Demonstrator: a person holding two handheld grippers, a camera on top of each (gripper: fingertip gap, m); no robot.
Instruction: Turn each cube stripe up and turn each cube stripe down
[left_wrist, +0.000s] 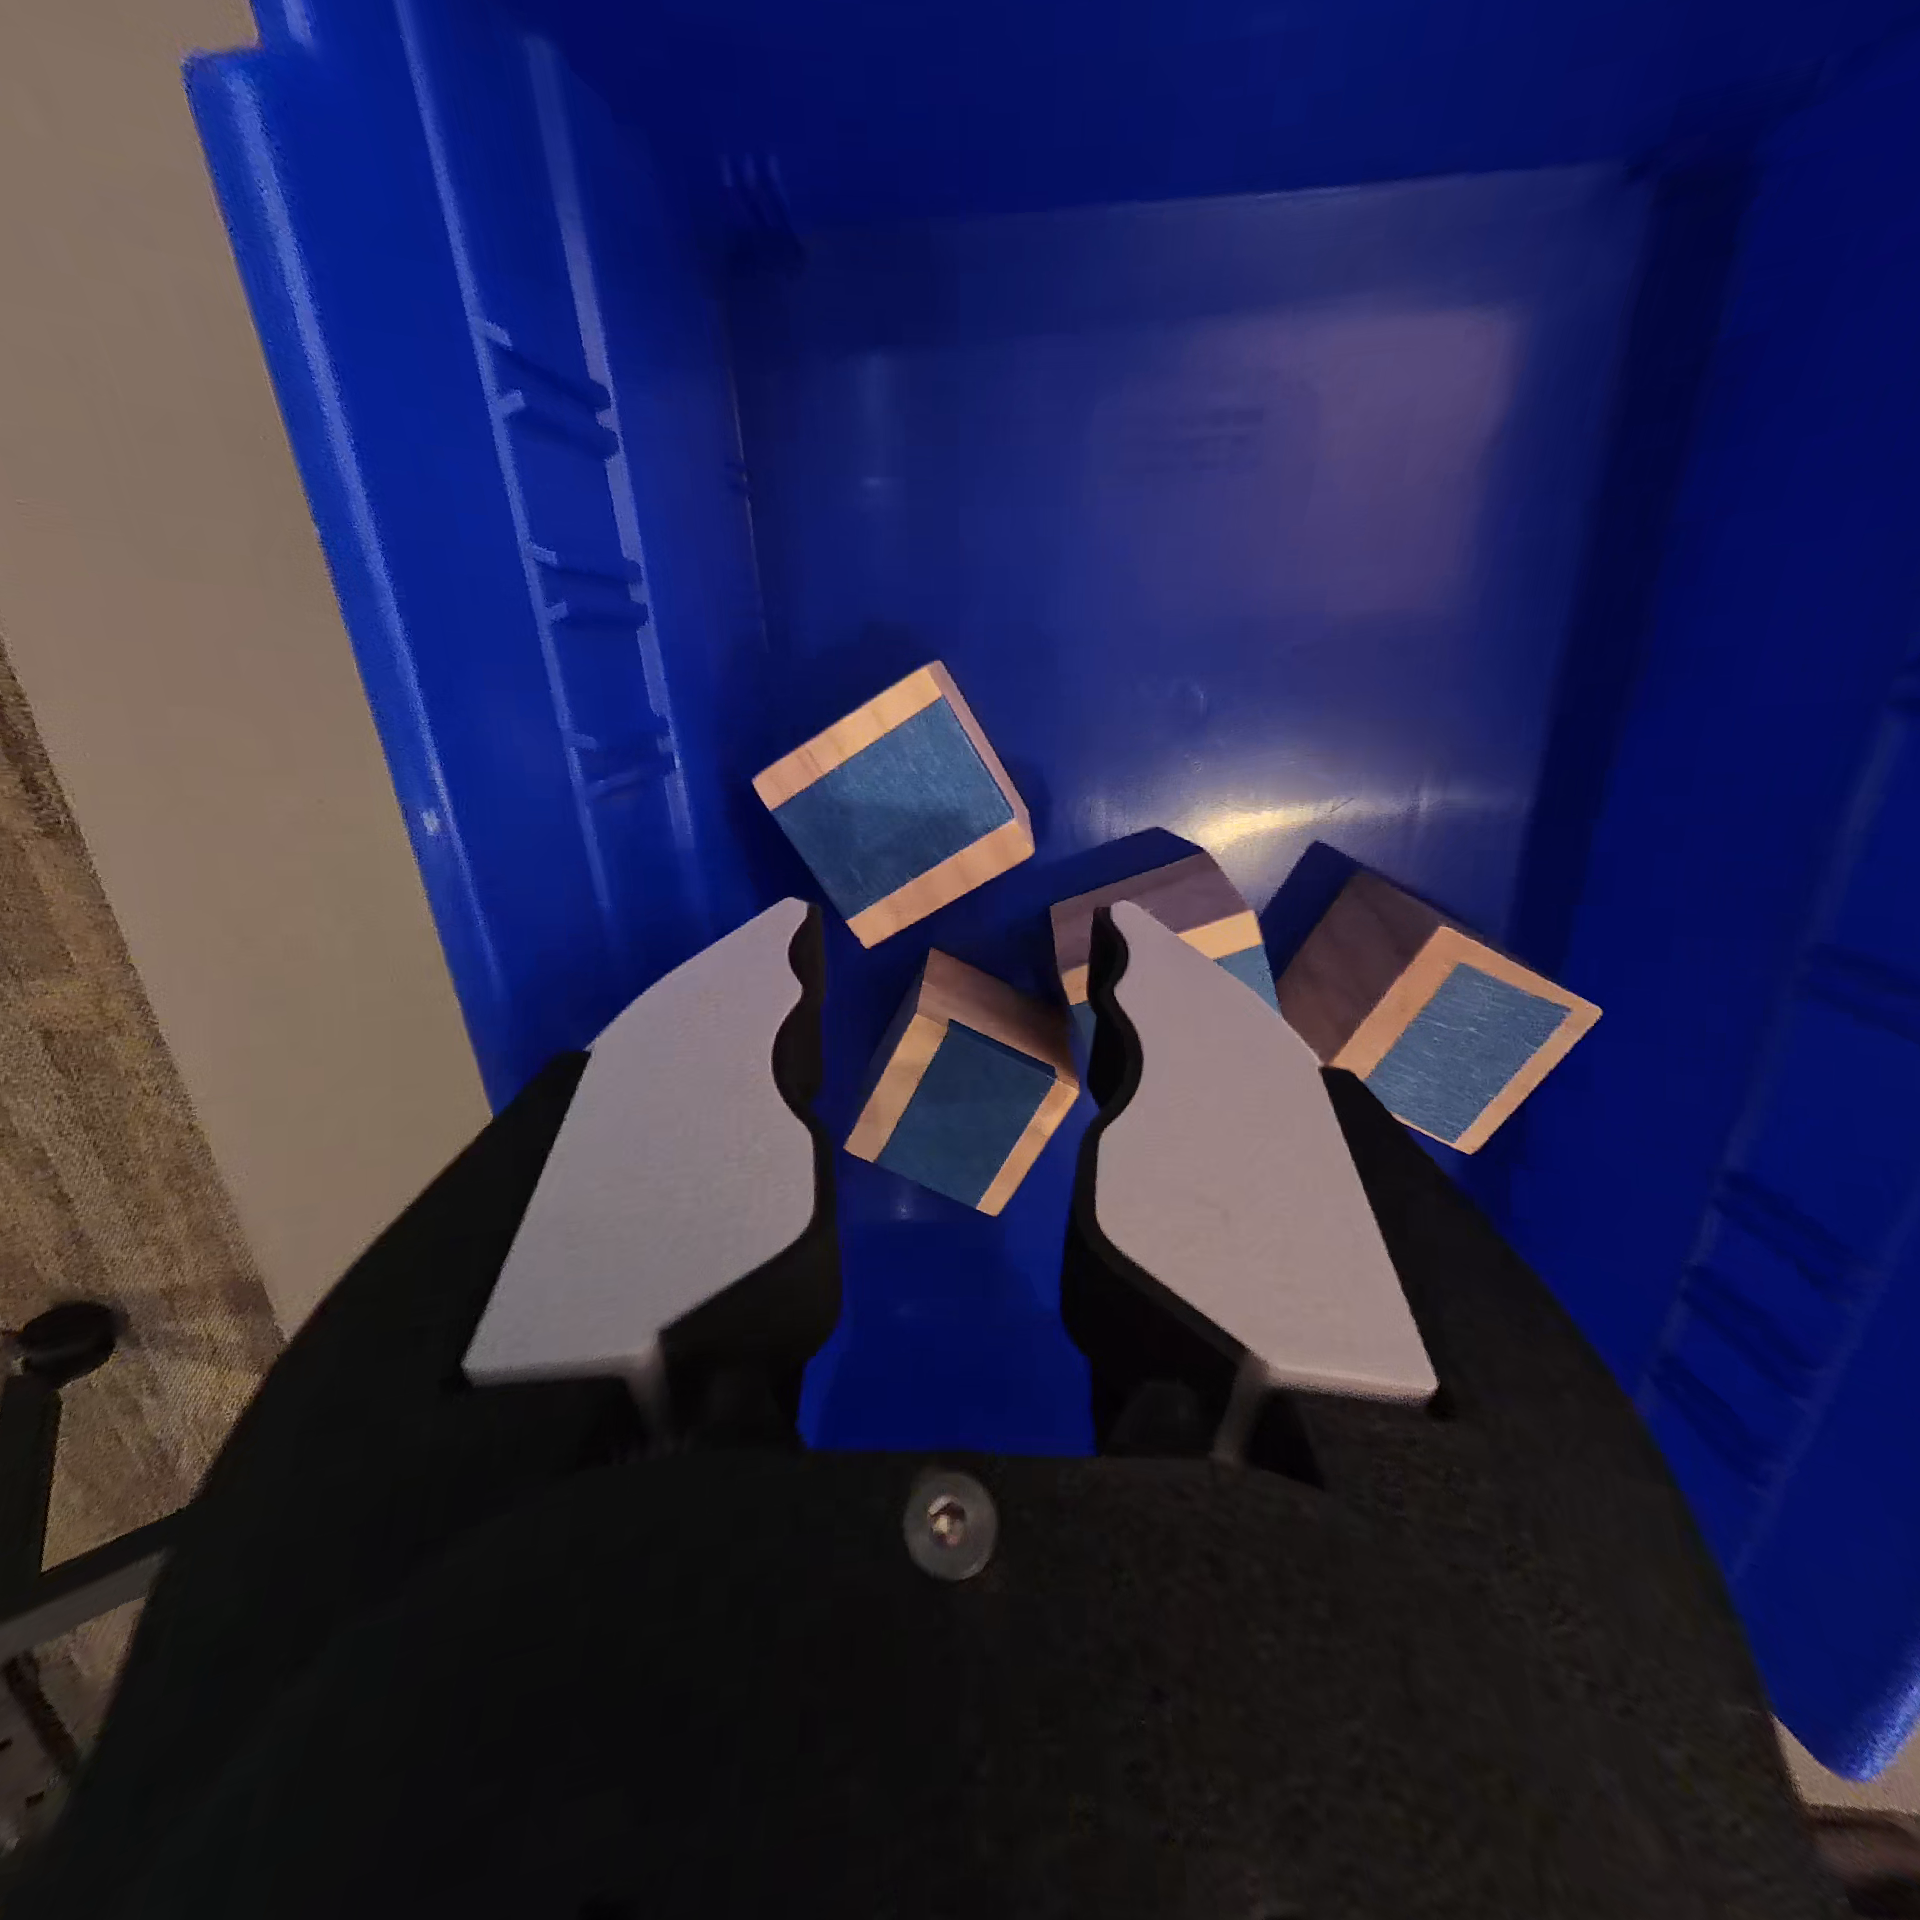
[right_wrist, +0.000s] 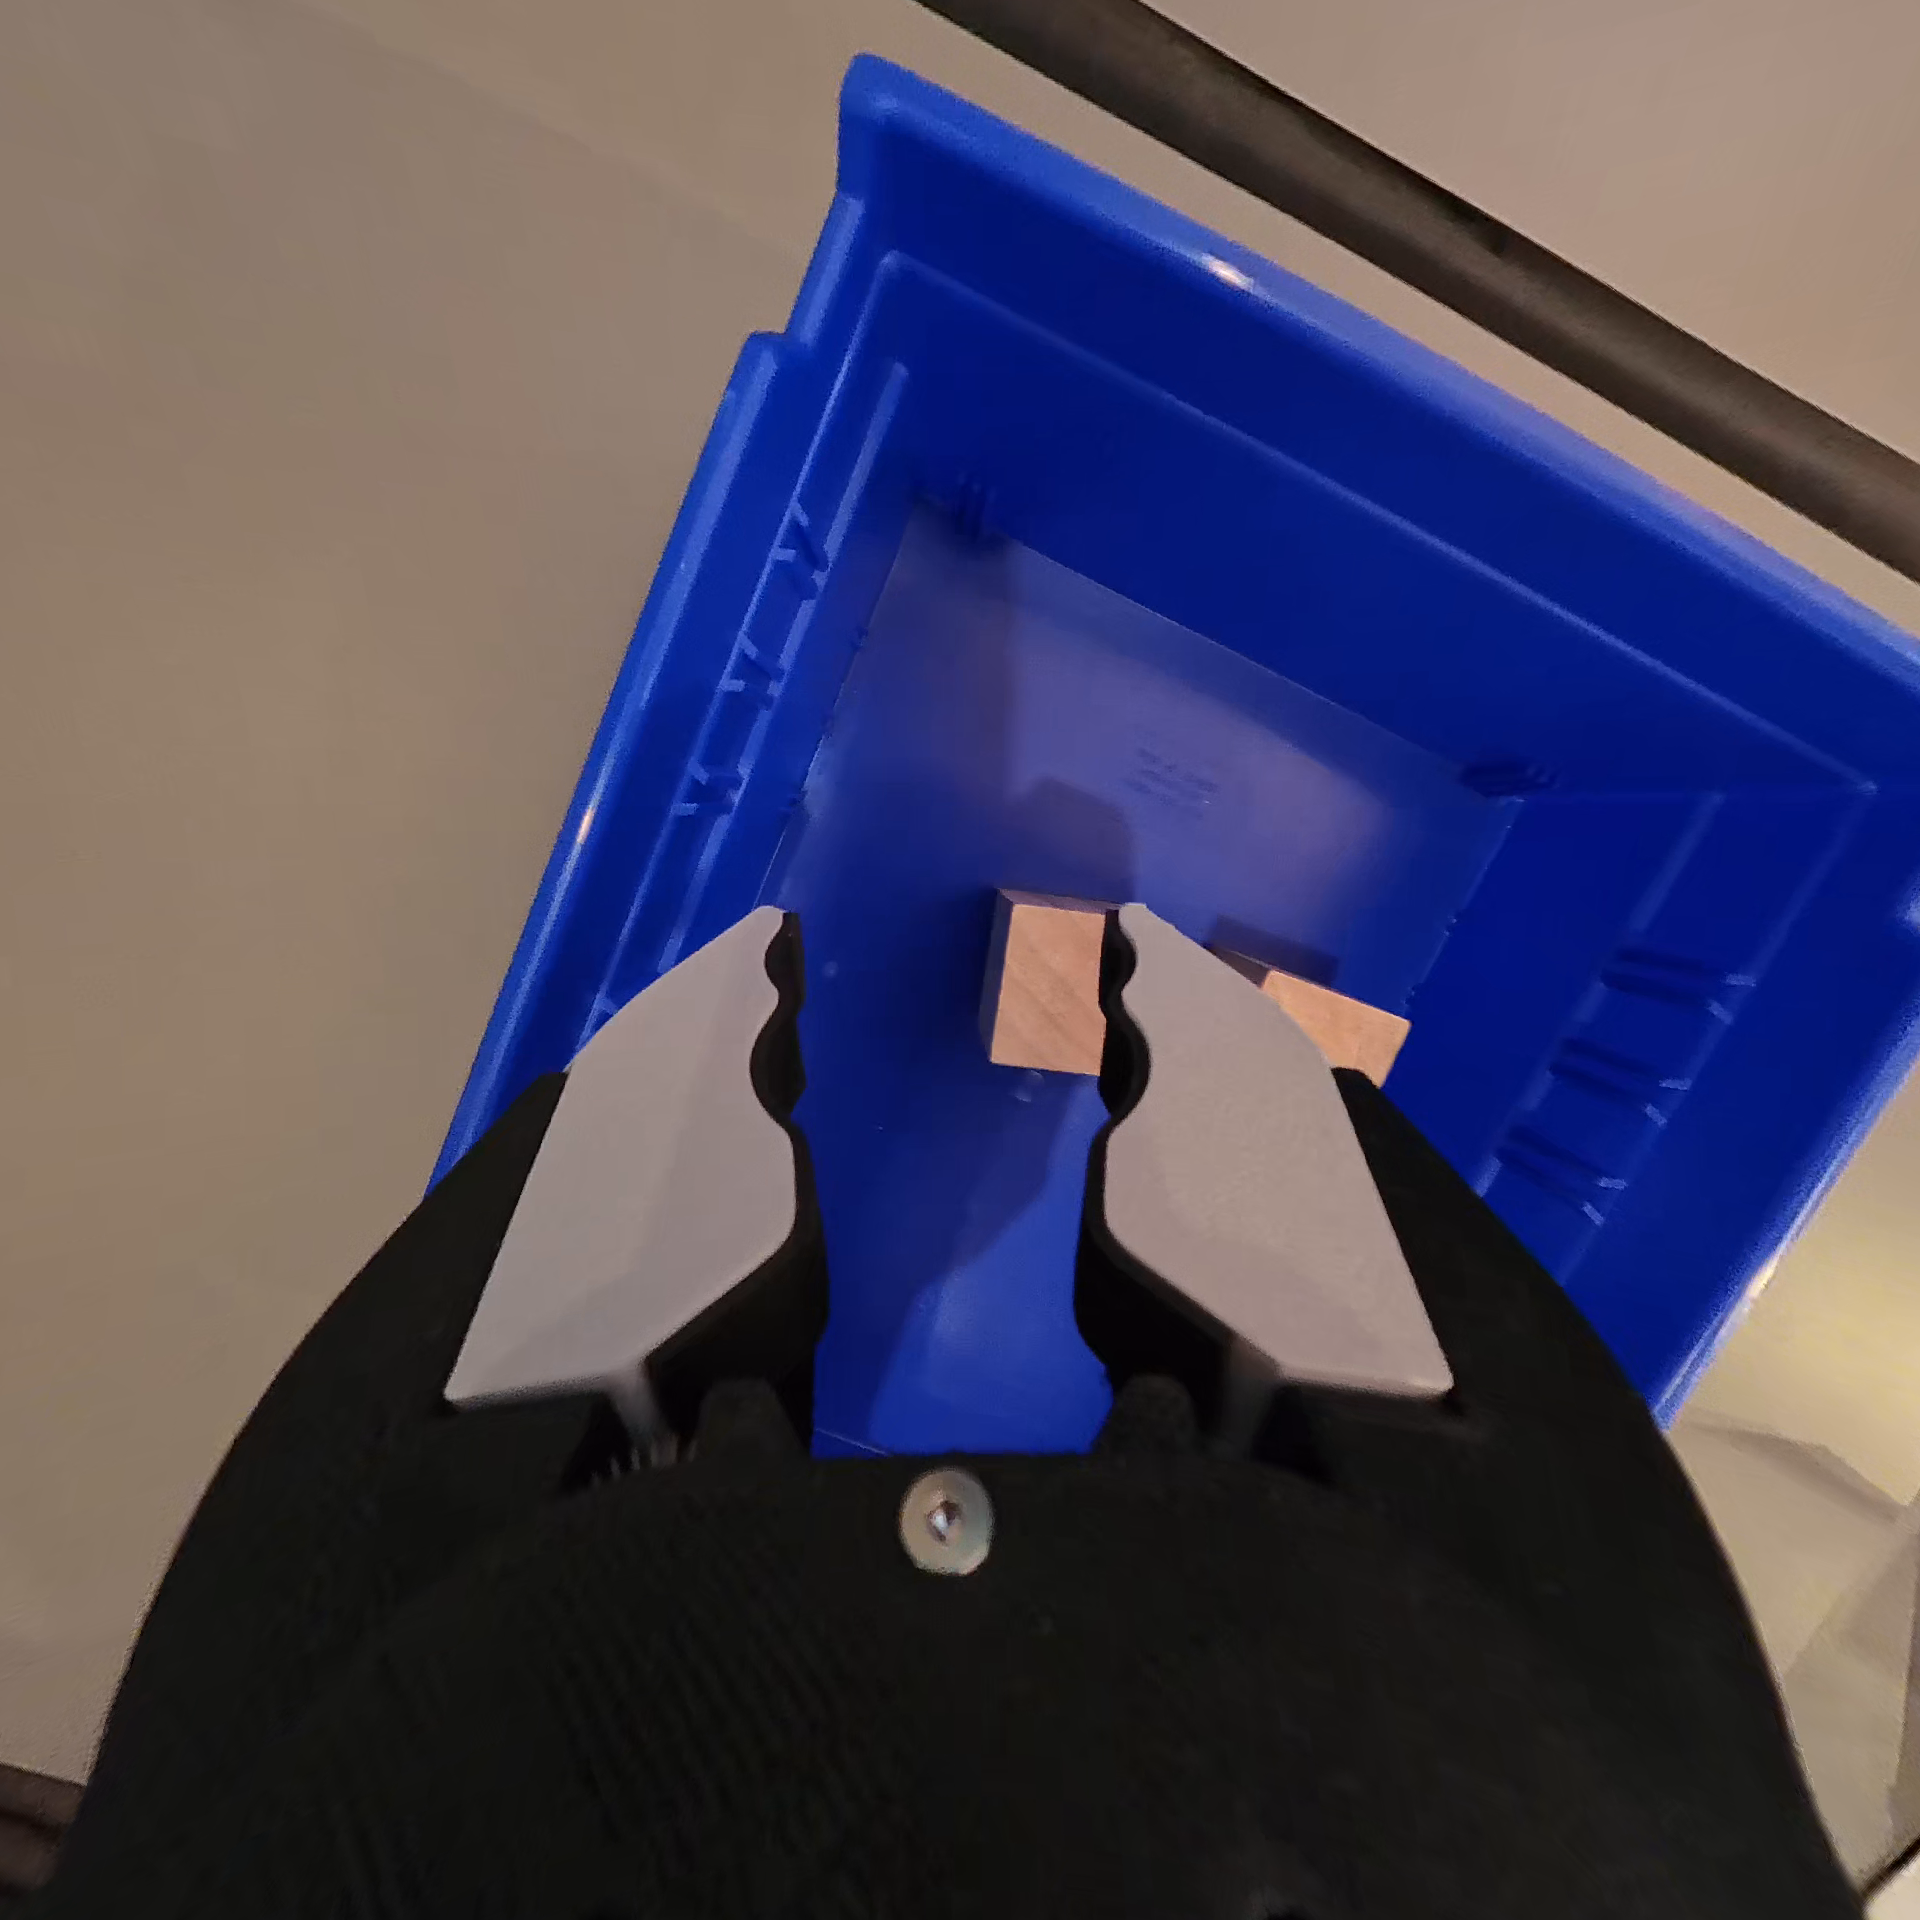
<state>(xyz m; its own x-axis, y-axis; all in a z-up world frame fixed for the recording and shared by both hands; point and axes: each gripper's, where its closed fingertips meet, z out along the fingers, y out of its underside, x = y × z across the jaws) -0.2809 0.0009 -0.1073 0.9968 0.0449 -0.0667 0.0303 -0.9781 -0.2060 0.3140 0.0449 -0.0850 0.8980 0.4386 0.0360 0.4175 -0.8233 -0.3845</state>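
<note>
The left gripper (left_wrist: 956, 925) hangs over the blue bin (left_wrist: 582, 582) with its jaws spread and nothing pressed between the pads. Seen between its fingers, but lower on the bin floor, sits a wooden cube with a blue stripe (left_wrist: 961, 1086), turned cornerwise to the jaws, so its flat sides do not line up with the pads. I judge that the wrist needs a twist before a clean pinch is possible. Just beyond the left fingertip lies a second striped cube (left_wrist: 894, 800), stripe face tipped toward the camera. The right finger (left_wrist: 1226, 1122) half hides a third cube (left_wrist: 1195, 894), and just beside it to the right sits a fourth cube (left_wrist: 1439, 1023), also showing its stripe.

The right gripper (right_wrist: 945, 935) is likewise spread and holds nothing. In its view a plain-faced wooden cube (right_wrist: 1044, 992) lies ahead on the floor of a blue bin (right_wrist: 1299, 499), off-centre, close against the right finger (right_wrist: 1236, 1143) in the picture, with a clear gap to the left finger. Whether the pad touches it I cannot tell. A further cube (right_wrist: 1340, 1023) peeks out behind that finger. No stripe shows on either.

The left gripper looks better placed: its target is centred, only rotated.
</note>
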